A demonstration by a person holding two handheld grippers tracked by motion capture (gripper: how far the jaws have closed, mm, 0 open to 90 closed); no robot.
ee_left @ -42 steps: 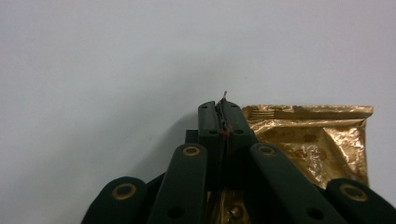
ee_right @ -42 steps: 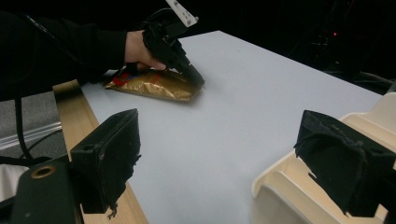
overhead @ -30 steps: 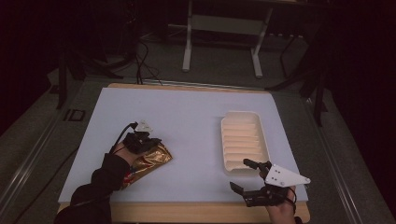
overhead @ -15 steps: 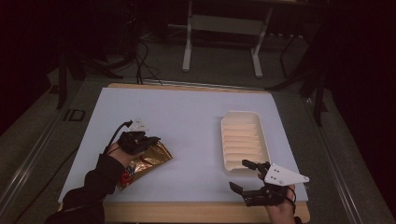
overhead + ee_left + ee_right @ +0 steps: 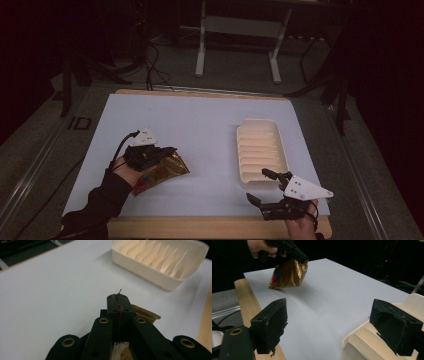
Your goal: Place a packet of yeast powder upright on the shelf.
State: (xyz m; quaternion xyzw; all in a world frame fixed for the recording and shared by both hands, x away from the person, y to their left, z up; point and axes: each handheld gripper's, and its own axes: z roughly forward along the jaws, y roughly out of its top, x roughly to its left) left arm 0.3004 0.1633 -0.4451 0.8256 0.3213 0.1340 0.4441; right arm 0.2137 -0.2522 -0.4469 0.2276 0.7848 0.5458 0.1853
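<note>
At near left, the left gripper (image 5: 167,152) is clamped on a gold packet (image 5: 162,172); the right gripper (image 5: 262,186), near the ridged tray (image 5: 260,150), gapes wide.

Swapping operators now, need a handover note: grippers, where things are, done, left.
Left gripper: shut on the gold snack bag by its top edge, bag lifted partly off the white table.
Right gripper: open, holding nothing, at the near end of the ribbed cream tray.
Done: bag gripped.
Left: probably carry the bag to the tray, which has nothing in it, and release.
</note>
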